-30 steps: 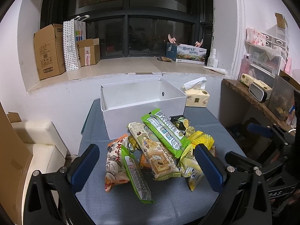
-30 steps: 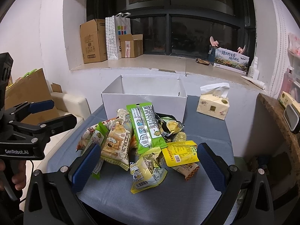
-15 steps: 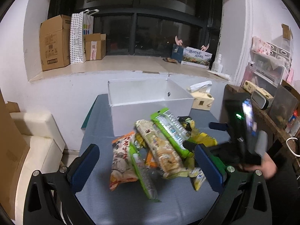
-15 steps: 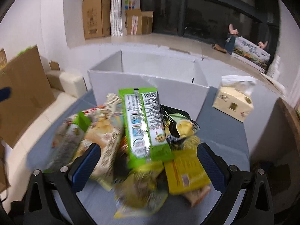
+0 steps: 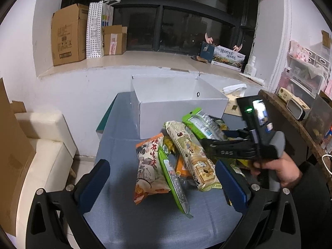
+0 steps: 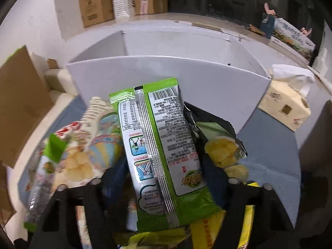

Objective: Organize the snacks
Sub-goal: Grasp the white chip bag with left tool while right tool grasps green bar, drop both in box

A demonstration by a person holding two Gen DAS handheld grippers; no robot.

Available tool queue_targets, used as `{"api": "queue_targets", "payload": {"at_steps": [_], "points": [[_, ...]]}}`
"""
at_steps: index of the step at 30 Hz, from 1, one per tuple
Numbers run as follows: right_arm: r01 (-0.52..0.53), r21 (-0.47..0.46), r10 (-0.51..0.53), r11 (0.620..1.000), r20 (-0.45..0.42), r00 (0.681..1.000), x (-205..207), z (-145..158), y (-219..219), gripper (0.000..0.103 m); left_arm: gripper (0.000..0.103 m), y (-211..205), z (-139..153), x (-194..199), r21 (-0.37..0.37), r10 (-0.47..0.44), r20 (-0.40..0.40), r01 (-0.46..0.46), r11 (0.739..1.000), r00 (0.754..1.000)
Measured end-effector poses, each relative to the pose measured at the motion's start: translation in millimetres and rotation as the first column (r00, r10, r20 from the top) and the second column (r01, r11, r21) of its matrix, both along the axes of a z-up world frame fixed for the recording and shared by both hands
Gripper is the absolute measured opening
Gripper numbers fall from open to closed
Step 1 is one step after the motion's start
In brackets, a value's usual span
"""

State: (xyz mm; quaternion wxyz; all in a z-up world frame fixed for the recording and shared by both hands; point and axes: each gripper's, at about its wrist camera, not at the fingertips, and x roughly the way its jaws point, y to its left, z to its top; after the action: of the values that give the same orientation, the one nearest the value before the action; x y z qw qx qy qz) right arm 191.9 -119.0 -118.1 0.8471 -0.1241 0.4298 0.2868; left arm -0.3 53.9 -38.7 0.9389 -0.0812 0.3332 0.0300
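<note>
tool [image 6: 164,178] closing around green packet [image 6: 161,145]

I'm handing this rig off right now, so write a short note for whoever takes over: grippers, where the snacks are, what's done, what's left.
Right gripper: down in the pile, jaws closing around the green-and-white snack pack; a firm grip is not yet clear.
Left gripper: open, empty, above the near edge of the pile.
Snacks: all heaped on the blue table in front of the white box.
Done: nothing visible in the box so far.
Left: move every pack into the box, starting with the green-and-white one.
</note>
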Motion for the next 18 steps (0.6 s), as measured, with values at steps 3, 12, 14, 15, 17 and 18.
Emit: {"api": "queue_targets", "payload": {"at_steps": [3, 12, 14, 15, 17, 18], "points": [[0.004, 0.033, -0.005, 0.999, 0.024, 1.000, -12, 14, -9, 0.072, 0.103, 0, -5, 2, -0.010, -0.011, -0.011, 0.011, 1.000, 1.000], [0.049, 0.238, -0.078, 0.970, 0.114, 0.990, -58, 79, -75, 0.072, 0.103, -30, -20, 31, -0.022, -0.062, -0.066, 0.061, 0.998, 0.996], [0.062, 0.246, -0.100, 0.967, 0.143, 0.985, -70, 92, -87, 0.072, 0.103, -41, -25, 42, -0.014, -0.077, -0.079, 0.076, 0.997, 0.994], [0.069, 0.253, -0.110, 0.965, 0.153, 0.982, -79, 97, -95, 0.072, 0.103, -46, -27, 49, -0.009, -0.081, -0.088, 0.081, 0.997, 0.993], [0.077, 0.272, -0.124, 0.959, 0.163, 0.979, -89, 101, -108, 0.072, 0.103, -58, -34, 67, 0.002, -0.092, -0.112, 0.093, 0.996, 0.989], [0.082, 0.283, -0.132, 0.956, 0.164, 0.978, -96, 103, -114, 0.072, 0.103, -63, -39, 77, 0.011, -0.091, -0.127, 0.093, 0.996, 0.988]]}}
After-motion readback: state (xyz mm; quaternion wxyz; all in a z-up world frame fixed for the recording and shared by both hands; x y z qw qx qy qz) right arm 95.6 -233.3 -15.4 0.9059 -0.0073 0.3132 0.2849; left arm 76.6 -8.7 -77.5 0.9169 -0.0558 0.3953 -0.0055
